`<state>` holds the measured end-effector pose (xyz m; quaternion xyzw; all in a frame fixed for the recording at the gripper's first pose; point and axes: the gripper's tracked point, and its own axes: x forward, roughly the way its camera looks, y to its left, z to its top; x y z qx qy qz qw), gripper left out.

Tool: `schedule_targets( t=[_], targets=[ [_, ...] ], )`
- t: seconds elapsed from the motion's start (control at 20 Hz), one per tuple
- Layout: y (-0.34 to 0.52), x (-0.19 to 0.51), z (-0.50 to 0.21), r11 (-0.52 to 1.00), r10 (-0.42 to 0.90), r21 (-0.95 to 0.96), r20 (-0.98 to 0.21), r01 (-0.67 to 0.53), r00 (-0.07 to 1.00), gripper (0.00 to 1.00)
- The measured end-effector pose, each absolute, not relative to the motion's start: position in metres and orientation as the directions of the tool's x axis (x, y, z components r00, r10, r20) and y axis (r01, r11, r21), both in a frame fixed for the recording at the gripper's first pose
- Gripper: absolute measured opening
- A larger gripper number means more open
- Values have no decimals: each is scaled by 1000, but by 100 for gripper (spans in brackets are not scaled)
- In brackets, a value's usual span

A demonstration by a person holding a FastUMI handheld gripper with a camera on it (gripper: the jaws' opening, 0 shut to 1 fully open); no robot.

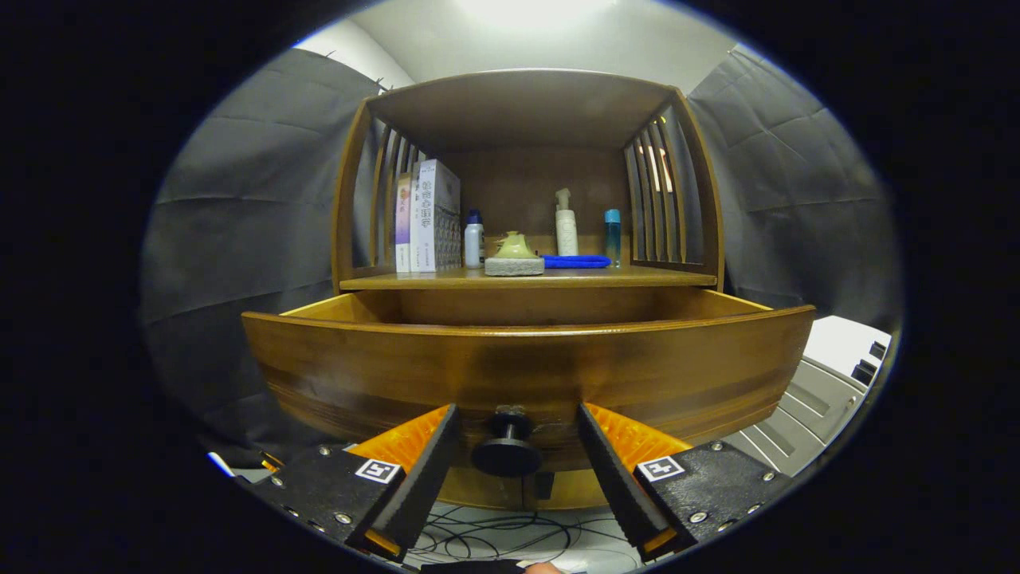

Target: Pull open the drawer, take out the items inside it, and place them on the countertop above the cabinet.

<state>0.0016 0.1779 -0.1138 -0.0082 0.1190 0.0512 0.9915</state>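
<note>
Gripper [516, 446] spread wide, holding nothing; the drawer [526, 371] stands pulled out, its black knob [508, 448] sitting untouched between the fingers.

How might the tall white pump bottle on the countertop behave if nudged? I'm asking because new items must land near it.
The tall white pump bottle looks narrow for its height, so it may tip easily. Its round body would probably roll once down. The gripper has its jaws open either side of the drawer's black knob, touching nothing.
</note>
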Motion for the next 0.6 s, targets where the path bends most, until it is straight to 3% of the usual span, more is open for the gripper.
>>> schedule_targets(
  t=[0.6],
  targets=[
    [188,55,-113,997,70,-28,-211,-77,975,93]
  ],
)
